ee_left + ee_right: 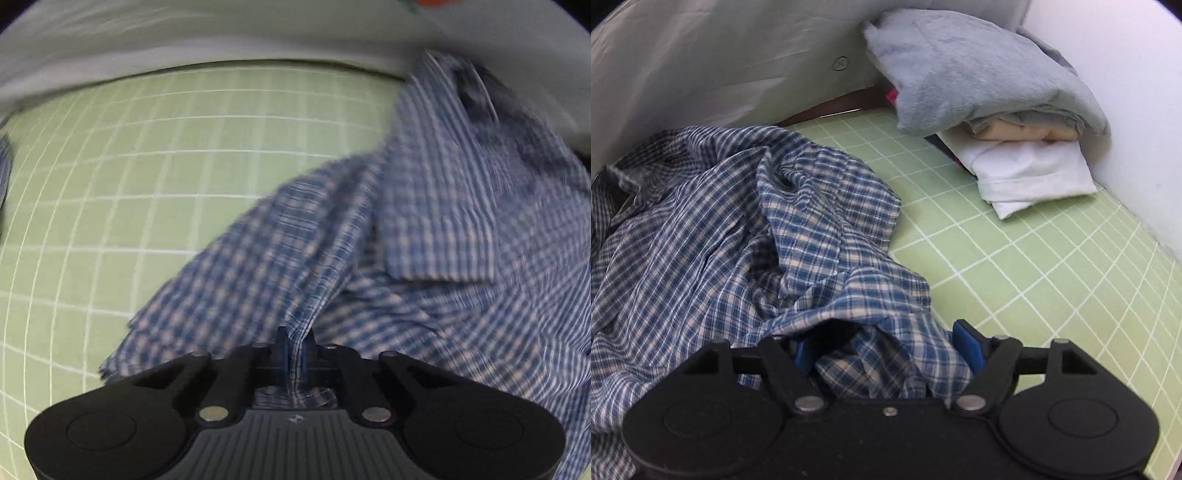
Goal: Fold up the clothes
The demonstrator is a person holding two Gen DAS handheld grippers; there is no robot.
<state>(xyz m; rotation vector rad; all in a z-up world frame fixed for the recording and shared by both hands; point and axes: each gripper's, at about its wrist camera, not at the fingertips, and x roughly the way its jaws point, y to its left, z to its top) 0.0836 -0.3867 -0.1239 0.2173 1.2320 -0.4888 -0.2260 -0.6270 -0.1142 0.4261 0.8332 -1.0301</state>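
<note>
Left gripper [294, 350]: its blue fingers are pinching together on a thin ridge of the plaid shirt [424, 236], which is spreading ahead of it and off to its right; the collar is lying farther out on that side.

Mat [147, 177]: the green gridded surface is showing bare ahead and to the left of this gripper.

Right gripper [886, 347]: its fingers are standing apart, with a bunch of the shirt [738, 236] sitting between them; I cannot tell whether they are pressing on it. The rest of the cloth is lying rumpled ahead and to its left.

Folded pile [1015, 147]: grey, cream and white garments are sitting stacked well ahead and to the right of this gripper, against the wall.

Step in hand: the shirt is lying crumpled, not flat, so I judge it is being taken up for spreading.

Next move: it is calling for both grippers holding firmly and drawing the cloth apart and flat on the mat.
</note>
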